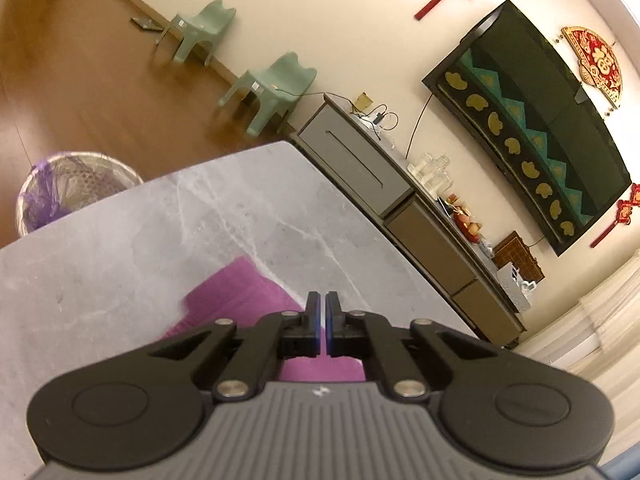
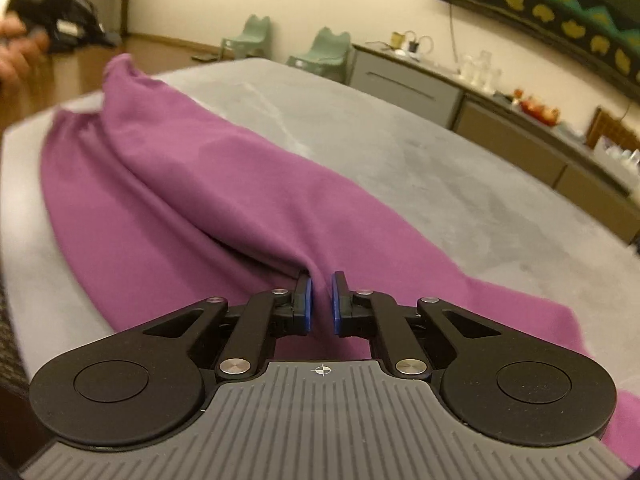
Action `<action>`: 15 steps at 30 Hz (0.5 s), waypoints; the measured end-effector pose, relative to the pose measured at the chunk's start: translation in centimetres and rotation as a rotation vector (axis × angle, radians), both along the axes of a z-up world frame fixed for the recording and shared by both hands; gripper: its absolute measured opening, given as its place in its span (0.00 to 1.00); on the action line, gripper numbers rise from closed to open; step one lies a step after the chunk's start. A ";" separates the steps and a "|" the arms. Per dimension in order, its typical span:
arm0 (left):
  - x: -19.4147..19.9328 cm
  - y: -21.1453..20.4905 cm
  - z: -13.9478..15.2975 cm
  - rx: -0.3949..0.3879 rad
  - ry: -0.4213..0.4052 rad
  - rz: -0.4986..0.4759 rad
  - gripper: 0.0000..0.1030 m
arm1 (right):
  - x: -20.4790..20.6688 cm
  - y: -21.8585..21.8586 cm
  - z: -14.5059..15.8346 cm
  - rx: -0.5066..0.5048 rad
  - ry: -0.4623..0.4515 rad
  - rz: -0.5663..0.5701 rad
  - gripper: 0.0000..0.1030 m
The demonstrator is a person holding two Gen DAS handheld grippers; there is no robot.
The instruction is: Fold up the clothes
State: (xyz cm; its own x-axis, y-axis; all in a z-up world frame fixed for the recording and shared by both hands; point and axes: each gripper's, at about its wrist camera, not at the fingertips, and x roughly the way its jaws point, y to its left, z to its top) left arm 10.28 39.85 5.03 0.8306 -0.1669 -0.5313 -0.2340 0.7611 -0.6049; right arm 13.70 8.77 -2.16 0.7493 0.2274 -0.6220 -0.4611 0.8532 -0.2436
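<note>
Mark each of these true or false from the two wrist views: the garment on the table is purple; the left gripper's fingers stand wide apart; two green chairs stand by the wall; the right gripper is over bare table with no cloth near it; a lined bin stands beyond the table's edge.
1. The garment on the table is purple. True.
2. The left gripper has its fingers wide apart. False: they stand nearly together, with nothing visible between them.
3. Two green chairs stand by the wall. True.
4. The right gripper is over bare table. False: purple cloth lies under and ahead of it, a fold running up to its fingertips.
5. A lined bin stands beyond the table's edge. True.
</note>
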 end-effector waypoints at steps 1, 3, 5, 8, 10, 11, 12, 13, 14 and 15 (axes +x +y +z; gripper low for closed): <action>0.1 -0.1 -0.4 -0.001 0.023 -0.009 0.09 | -0.2 0.5 -0.3 -0.040 -0.020 0.002 0.14; 0.4 -0.4 -1.4 0.016 0.084 -0.018 0.18 | -0.4 1.7 -0.8 -0.123 -0.054 0.025 0.26; 0.3 -0.3 -2.2 0.030 0.140 0.010 0.23 | -0.7 2.7 -1.6 -0.211 -0.090 0.055 0.31; -1.2 1.6 -2.6 -0.013 0.159 0.073 0.32 | -1.6 3.5 -2.0 -0.306 -0.147 0.075 0.41; -2.1 2.8 -2.9 -0.034 0.154 0.105 0.38 | -1.8 3.7 -2.3 -0.329 -0.166 0.080 0.42; -2.2 3.2 -3.2 -0.041 0.157 0.115 0.39 | -1.8 3.9 -2.4 -0.337 -0.168 0.083 0.42; -2.0 3.5 -3.5 -0.048 0.163 0.120 0.41 | -1.8 4.0 -2.6 -0.345 -0.170 0.086 0.42; -1.6 3.7 -3.9 -0.056 0.173 0.122 0.42 | -1.8 4.2 -2.8 -0.354 -0.174 0.092 0.42; -0.9 3.6 -4.3 -0.065 0.184 0.115 0.43 | -1.9 4.6 -2.8 -0.362 -0.183 0.106 0.42; 0.1 3.4 -4.5 -0.068 0.189 0.099 0.44 | -2.1 4.9 -2.8 -0.365 -0.189 0.121 0.42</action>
State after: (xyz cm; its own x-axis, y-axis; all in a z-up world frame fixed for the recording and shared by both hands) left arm 10.42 43.22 0.52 0.7312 -0.1304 -0.6696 -0.4198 0.6878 -0.5923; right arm 11.63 13.66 -5.00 0.8392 0.1109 -0.5325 -0.4709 0.6381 -0.6092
